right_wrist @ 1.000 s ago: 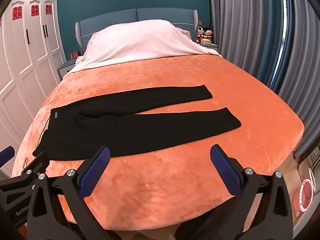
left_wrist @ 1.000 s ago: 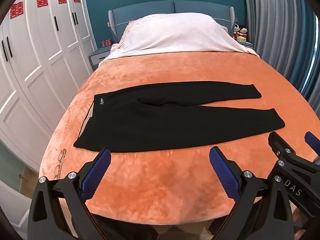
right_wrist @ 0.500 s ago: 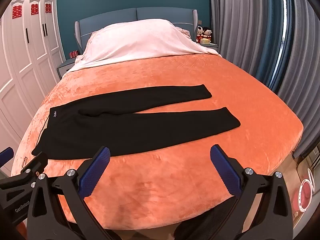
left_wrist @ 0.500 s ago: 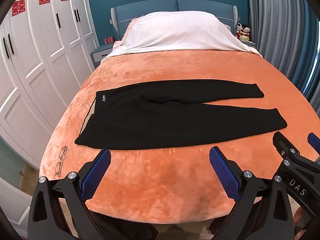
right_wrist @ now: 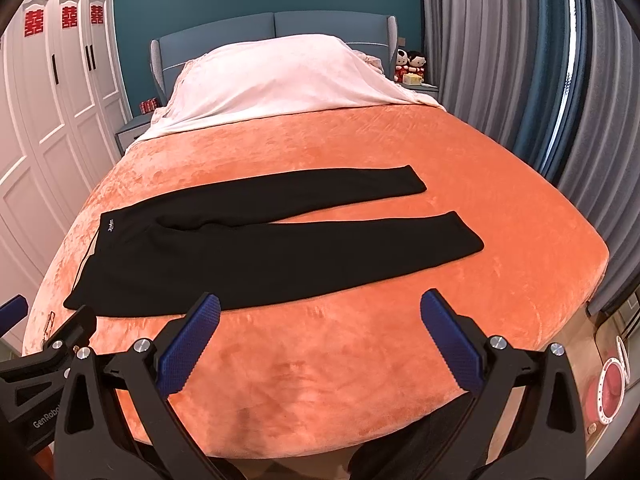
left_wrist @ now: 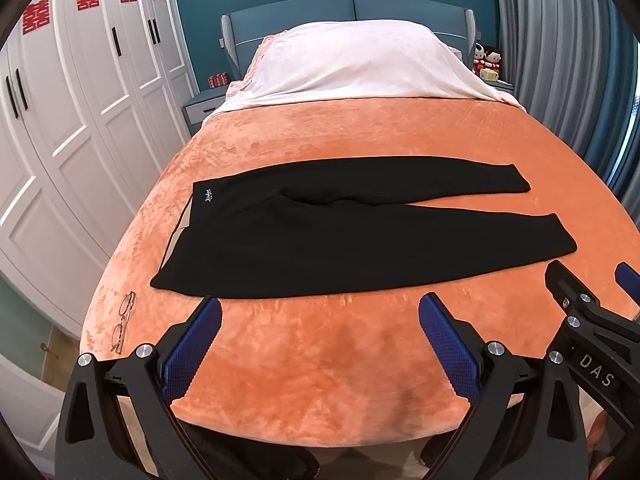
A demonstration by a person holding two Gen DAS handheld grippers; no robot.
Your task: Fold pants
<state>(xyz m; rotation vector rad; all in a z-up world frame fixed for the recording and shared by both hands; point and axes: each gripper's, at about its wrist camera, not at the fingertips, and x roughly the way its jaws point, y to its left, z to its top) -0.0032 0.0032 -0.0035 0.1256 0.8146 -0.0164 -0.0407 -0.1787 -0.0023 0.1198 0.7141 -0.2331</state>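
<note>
Black pants (left_wrist: 340,236) are lying flat on the orange blanket (left_wrist: 320,360) of the bed, straight ahead of both grippers, waistband to the left, two legs fanning out to the right with a narrow wedge of blanket between the cuffs.

Left gripper (left_wrist: 320,344) is hovering over the foot edge of the bed, fingers spread wide, gripping nothing; its left fingertip is sitting just short of the near hem of the pants. Right gripper (right_wrist: 320,340) is doing the same beside it, spread wide and empty, left fingertip close to the near hem.

Eyeglasses (left_wrist: 123,322) are lying on the blanket to the left of the left gripper, just off the waistband corner, near the bed's left edge. White wardrobe (left_wrist: 80,120) is standing close along that left side. White sheet (left_wrist: 352,68) is covering the pillows far ahead, well apart from the pants. Grey curtain (right_wrist: 520,80) is hanging to the right of the right gripper.

A wide bare strip of blanket is showing between the grippers and the pants, and more beyond the far leg.
</note>
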